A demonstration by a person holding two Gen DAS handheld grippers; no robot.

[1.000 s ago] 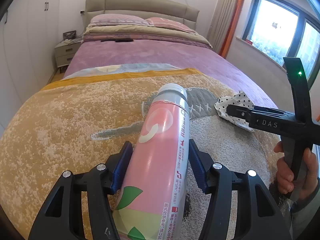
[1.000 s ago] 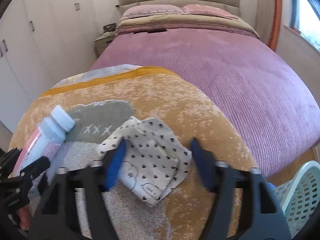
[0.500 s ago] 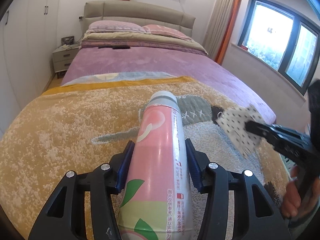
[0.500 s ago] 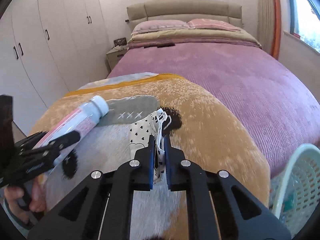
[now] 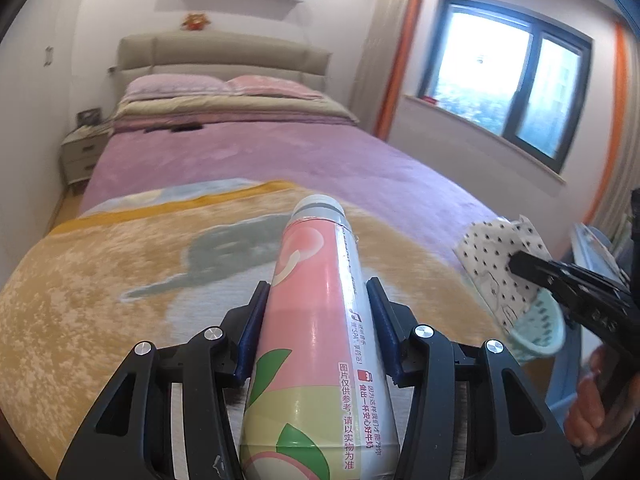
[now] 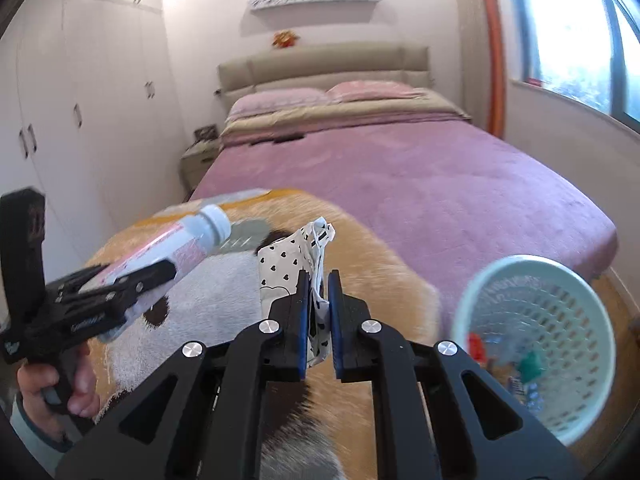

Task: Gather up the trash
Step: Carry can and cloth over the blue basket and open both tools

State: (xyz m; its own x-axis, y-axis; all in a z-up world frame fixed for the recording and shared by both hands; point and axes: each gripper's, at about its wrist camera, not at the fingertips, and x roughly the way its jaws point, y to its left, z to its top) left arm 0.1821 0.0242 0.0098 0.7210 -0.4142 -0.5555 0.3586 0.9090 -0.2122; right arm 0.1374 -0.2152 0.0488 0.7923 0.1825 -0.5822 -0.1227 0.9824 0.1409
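A bedroom seen from two handheld tools, above the foot of a bed (image 5: 280,152) covered by a purple spread and an orange fleece blanket (image 5: 80,280); both tools carry trash in the air above the blanket.

The left tongs (image 5: 316,320) are clenched around a tall pink and green bottle (image 5: 316,320) with a pale cap, held at about mid-body and pointing away toward the headboard; the bottle looks like light plastic, stiff enough to take a squeeze, with a glossy printed sleeve that would likely be slippery, so the middle of the barrel seems the safest place to grip; whether it is empty cannot be told.

The right tongs (image 6: 318,312) are pinched shut on a crumpled white wrapper (image 6: 288,268) printed with small black hearts; it appears thin, soft and nearly weightless, folding under the blue pads (image 6: 303,312); a piece like this can probably be taken anywhere along a fold, though it may cling or flutter on release.

To the right, beside the bed and below the wrapper's level, stands a pale green perforated basket (image 6: 500,272); inside lie a few small scraps, one red, one green, some bluish, too blurred to name; the basket is far from full.
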